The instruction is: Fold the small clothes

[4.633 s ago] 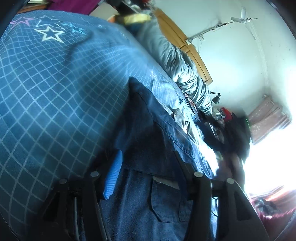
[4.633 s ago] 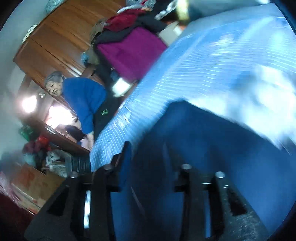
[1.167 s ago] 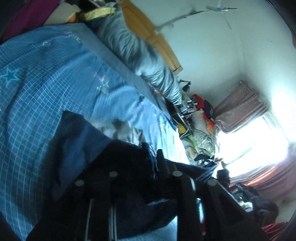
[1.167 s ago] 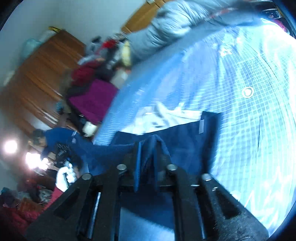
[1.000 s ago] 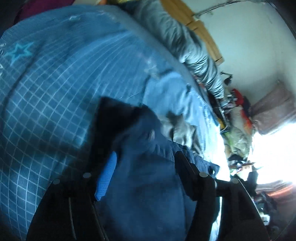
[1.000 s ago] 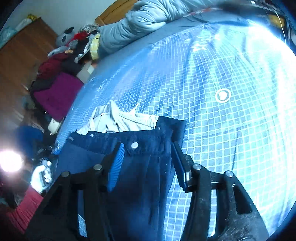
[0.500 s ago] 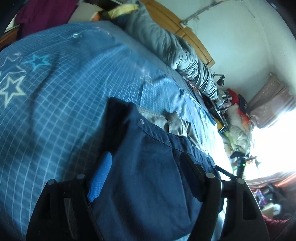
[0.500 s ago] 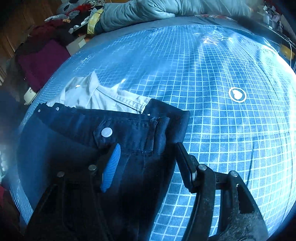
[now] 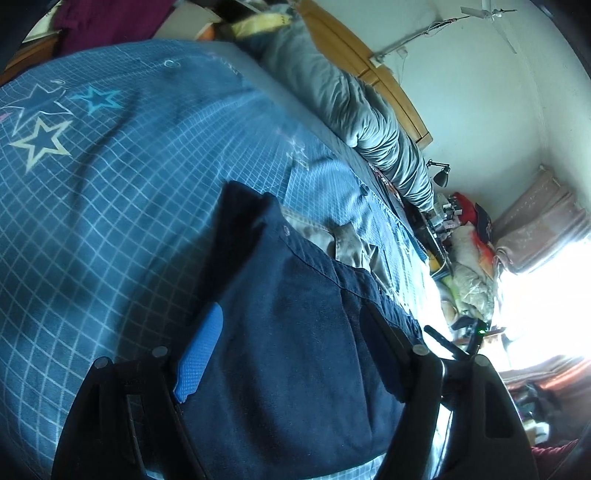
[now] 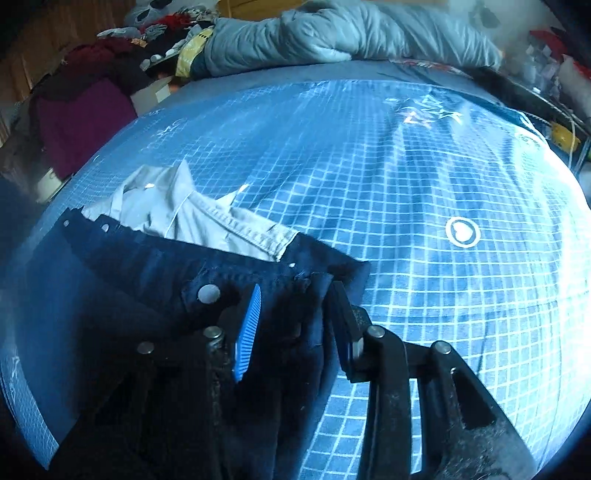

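A dark navy garment [image 9: 295, 332] with a metal snap [image 10: 208, 294] on its waistband lies flat on the blue checked bedsheet [image 9: 110, 192]. It partly covers a pale grey shirt [image 10: 177, 214], whose collar pokes out beyond the waistband [image 9: 332, 236]. My left gripper [image 9: 291, 314] is open low over the navy cloth, fingers spread wide, holding nothing. My right gripper [image 10: 295, 291] is open at the waistband's right corner, with bunched navy fabric lying between its fingers [image 10: 247, 328]. Whether the pads touch the cloth I cannot tell.
A rolled grey duvet [image 10: 332, 33] lies along the far side of the bed [image 10: 424, 177]. Piled clothes and a magenta bundle [image 10: 81, 122] sit off the bed's left. A cluttered shelf and bright window [image 9: 535, 295] are on the other side.
A second ago both grippers were shut on lifted navy fabric. They have let go and opened; the garment now lies flat, and the right gripper has come closer to the waistband corner.
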### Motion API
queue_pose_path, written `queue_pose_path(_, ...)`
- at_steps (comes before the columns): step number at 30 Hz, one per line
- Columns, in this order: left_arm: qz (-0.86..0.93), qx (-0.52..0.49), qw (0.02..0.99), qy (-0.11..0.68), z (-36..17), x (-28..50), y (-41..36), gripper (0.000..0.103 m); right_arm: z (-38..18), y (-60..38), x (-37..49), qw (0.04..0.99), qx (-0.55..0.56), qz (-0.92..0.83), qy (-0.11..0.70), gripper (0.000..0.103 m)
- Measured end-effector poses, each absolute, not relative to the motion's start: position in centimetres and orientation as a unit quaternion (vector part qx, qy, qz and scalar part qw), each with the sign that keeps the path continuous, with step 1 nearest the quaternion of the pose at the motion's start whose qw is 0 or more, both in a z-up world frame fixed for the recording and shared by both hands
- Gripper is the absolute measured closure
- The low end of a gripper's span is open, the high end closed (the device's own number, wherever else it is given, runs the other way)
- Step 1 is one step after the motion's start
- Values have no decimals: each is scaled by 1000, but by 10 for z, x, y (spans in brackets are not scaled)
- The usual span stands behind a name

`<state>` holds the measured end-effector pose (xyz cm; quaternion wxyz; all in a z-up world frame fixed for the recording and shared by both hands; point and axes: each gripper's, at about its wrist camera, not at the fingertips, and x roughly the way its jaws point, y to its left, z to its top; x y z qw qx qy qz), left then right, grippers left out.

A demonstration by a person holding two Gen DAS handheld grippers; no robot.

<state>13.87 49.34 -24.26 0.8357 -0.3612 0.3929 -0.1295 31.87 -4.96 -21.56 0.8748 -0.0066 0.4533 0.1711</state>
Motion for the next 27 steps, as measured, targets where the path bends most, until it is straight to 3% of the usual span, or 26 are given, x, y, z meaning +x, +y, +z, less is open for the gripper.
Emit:
queue_pose_path(5,-135,-364,833,395,-243,140,487,25,-233,-61,338,857,46,172,483,65)
queue_pose_path(7,-138,-364,832,396,-243,140,485,25,-235,-64,341,848,73,186,492,75)
queue_pose_path(9,-137,-360,832,399,-244,142,482,25,-236,-65,342,838,86,202,499,99)
queue_pose_path(15,-131,-348,835,405,-245,141,476,24,-214,-91,349,844,106,215,480,100)
queue_pose_path(22,-120,-335,842,405,-237,123,478,24,-233,-84,344,843,90,199,492,99)
queue_pose_path(27,-146,-278,857,408,-222,94,450,23,-175,-48,280,884,24,187,427,86)
